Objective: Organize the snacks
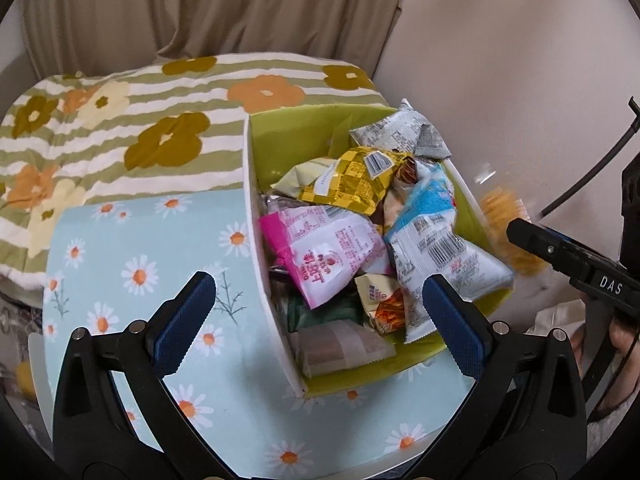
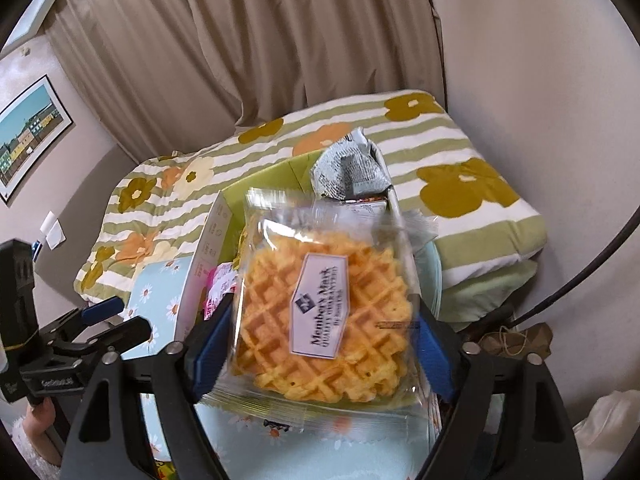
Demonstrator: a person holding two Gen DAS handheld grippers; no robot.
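Note:
A lime-green box point(image 1: 280, 140) with white outer walls stands on a daisy-print mat and holds several snack packets: a yellow one point(image 1: 352, 184), a pink-and-white one point(image 1: 320, 252), a blue-and-white one point(image 1: 436, 232). My left gripper point(image 1: 320, 308) is open and empty just before the box's near end. My right gripper point(image 2: 320, 344) is shut on a clear-wrapped waffle packet point(image 2: 324, 320) with a white label, held up beside the box point(image 2: 216, 232). In the left wrist view the waffle point(image 1: 504, 220) shows blurred at the box's right side, held by the right gripper point(image 1: 520, 236).
The daisy mat point(image 1: 140, 264) lies on a small table, next to a striped flower-print quilt point(image 1: 120, 128). Beige curtains point(image 2: 260, 40) hang behind. A plain wall point(image 1: 500, 60) is at the right. A framed picture point(image 2: 28, 136) hangs at the left.

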